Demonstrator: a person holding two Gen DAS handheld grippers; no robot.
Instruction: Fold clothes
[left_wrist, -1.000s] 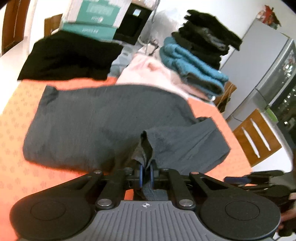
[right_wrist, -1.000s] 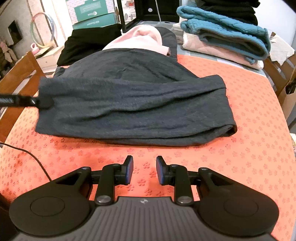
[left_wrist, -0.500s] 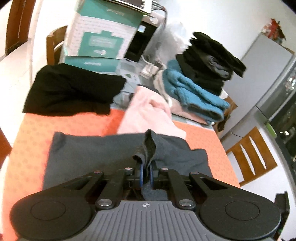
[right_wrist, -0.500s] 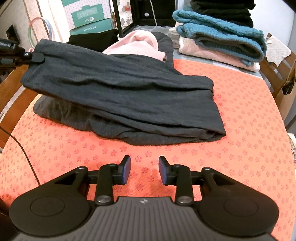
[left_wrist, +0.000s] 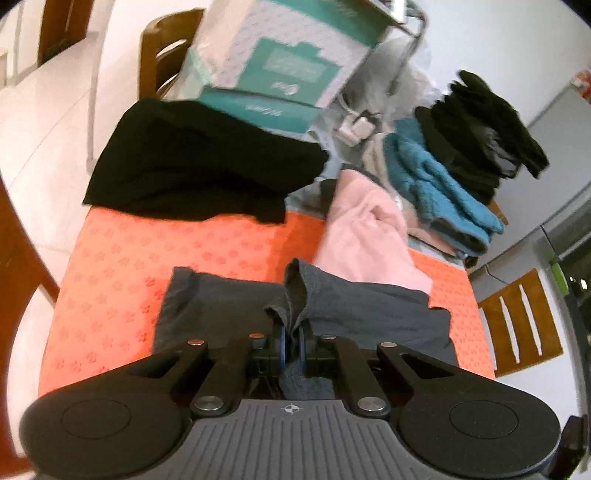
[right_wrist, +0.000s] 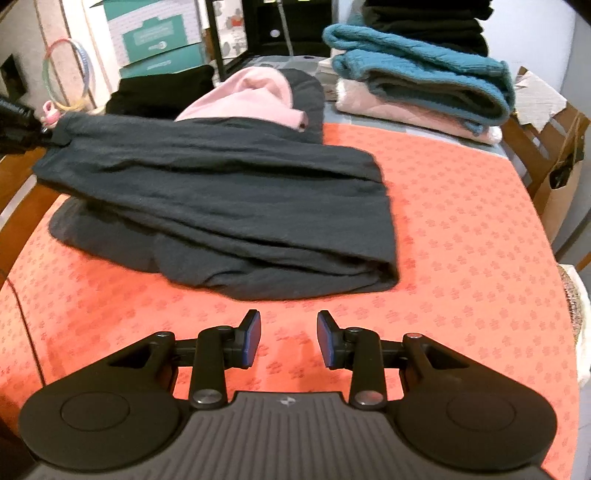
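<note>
Grey garment (right_wrist: 229, 206) lies on the orange table (right_wrist: 461, 236), now half doubled over itself; a second ago it lay spread flat. Its upper layer has been drawn across toward the pink cloth (right_wrist: 255, 92) and black pile (left_wrist: 199, 166). The left gripper (left_wrist: 291, 339) is pressed together, pinching the garment's lifted edge. The right gripper (right_wrist: 289, 338) hovers over bare table just before the fold, its jaws spread, having just widened, nothing between them.

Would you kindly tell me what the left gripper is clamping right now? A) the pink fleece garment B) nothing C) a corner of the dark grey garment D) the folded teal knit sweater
C: the left gripper is shut on bunched fabric of the dark grey garment lying on the orange mat.
</note>
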